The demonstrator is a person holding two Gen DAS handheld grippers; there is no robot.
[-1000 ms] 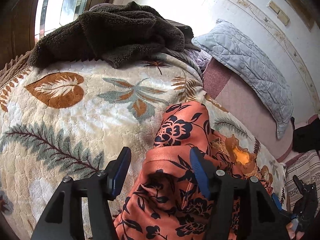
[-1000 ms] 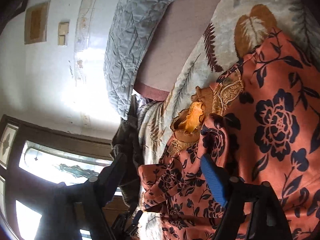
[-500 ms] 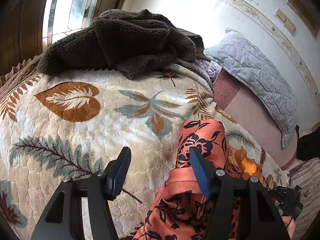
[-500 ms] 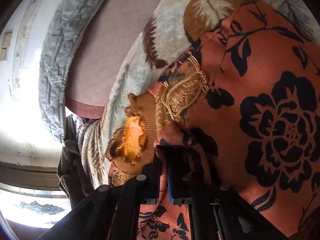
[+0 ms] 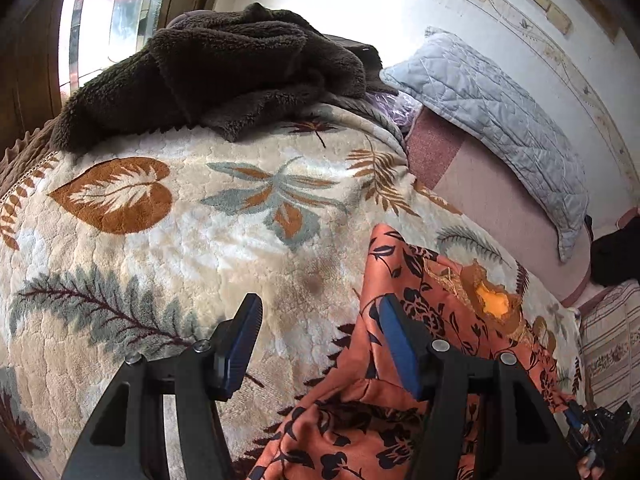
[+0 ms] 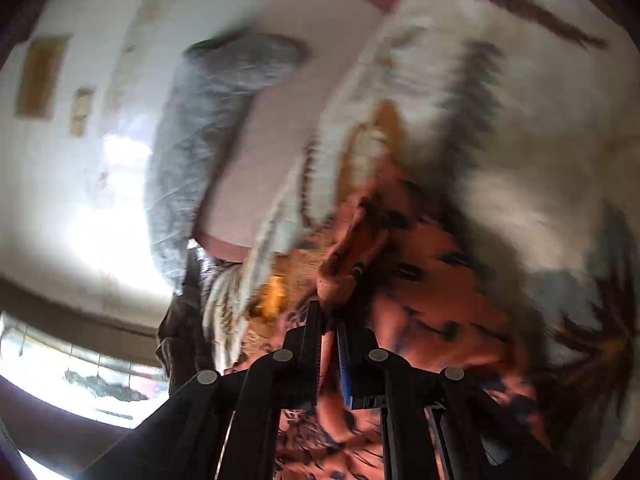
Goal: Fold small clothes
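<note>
I see an orange garment printed with black flowers [image 5: 436, 320] lying on a cream plush bed blanket patterned with leaves [image 5: 160, 240]. My left tongs [image 5: 318, 344] stand wide open and hold nothing; the garment's edge lies at about three o'clock from them, brushing the right finger. Its long axis runs from six toward one o'clock. My right tongs [image 6: 330, 320] are pinched tight on a bunched fold of that cloth, though their view is blurred. I judge the left tongs nearest the free edge.

left wrist: low over blanket [image 5: 192, 248] | right wrist: close, blurred | shared: pillow [image 5: 500, 116]
</note>
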